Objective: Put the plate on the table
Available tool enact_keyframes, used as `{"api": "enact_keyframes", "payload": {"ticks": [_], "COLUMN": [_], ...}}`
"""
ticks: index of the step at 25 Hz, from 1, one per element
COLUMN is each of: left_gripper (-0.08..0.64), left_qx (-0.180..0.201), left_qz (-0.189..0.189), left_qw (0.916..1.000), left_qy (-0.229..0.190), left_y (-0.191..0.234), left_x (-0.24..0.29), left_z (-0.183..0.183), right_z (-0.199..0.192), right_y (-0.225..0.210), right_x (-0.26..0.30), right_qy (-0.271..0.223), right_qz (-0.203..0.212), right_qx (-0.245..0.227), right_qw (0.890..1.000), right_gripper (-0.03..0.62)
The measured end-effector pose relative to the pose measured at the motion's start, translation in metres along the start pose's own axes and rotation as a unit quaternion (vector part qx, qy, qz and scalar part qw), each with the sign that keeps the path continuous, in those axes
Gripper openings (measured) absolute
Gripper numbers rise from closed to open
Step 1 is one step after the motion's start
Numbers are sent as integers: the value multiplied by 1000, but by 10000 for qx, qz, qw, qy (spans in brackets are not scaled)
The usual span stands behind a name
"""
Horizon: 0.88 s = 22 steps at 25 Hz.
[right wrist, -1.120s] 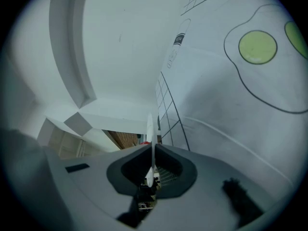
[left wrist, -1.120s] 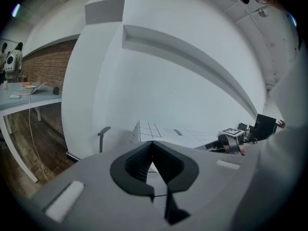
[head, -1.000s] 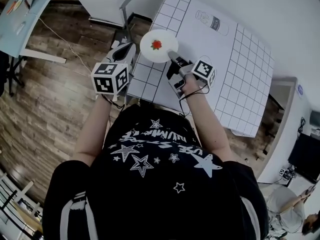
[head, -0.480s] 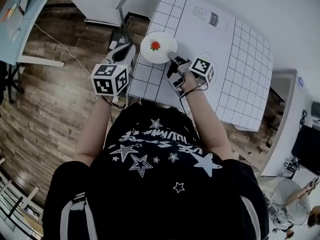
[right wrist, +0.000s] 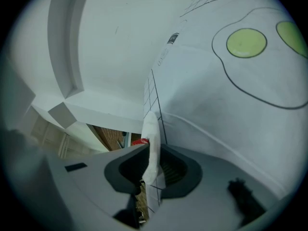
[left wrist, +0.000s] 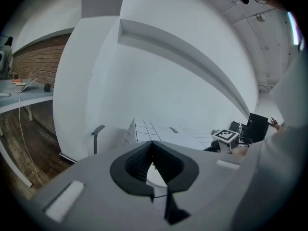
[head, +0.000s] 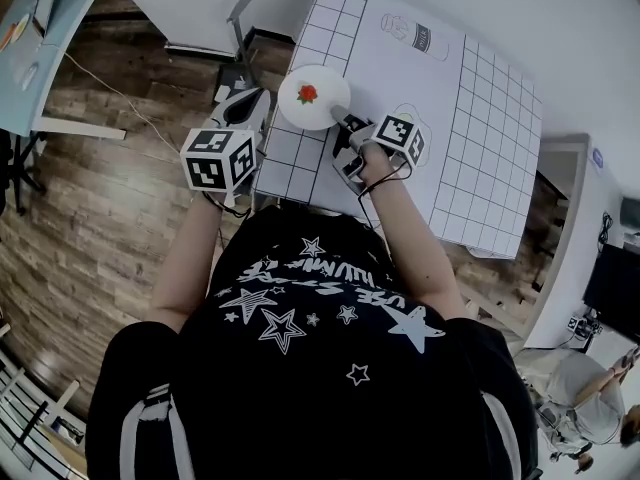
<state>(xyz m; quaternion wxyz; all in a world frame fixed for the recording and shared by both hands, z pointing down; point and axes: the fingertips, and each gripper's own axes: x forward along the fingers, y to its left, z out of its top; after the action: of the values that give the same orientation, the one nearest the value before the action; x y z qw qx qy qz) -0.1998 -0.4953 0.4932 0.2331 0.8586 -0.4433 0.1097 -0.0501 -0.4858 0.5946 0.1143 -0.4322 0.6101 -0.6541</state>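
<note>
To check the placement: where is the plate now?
In the head view the plate is at the left edge of the table, its rim between the opening jaws of the right gripper.

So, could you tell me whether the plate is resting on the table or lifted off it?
Resting, apparently: the plate lies flat on the table, its rim between the opening jaws of the right claw.
</note>
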Motion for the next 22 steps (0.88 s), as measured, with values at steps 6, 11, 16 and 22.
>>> {"api": "enact_keyframes", "payload": {"ticks": [6, 11, 16, 22], "left_gripper": [9, 9, 9, 9], "left_qx": [14, 3, 28, 113], "left_qz": [-10, -27, -90, -154], "left_qw": [10000, 10000, 9999, 9997], "left_qy": [-38, -95, -113, -122], "left_y": [-1, -5, -16, -48], "left_x": [1, 4, 9, 12], "left_z": [2, 5, 7, 6], "right_z": [3, 10, 24, 31], "right_y": [-1, -5, 1, 21], "right_x": [-6, -18, -33, -61], "right_qy": [-29, -60, -281, -332], "right_qz": [-348, -569, -373, 252], "right_qx": [-378, -646, -761, -875], "right_qw": [9987, 9963, 9960, 9953], "right_gripper": [121, 126, 126, 65]}}
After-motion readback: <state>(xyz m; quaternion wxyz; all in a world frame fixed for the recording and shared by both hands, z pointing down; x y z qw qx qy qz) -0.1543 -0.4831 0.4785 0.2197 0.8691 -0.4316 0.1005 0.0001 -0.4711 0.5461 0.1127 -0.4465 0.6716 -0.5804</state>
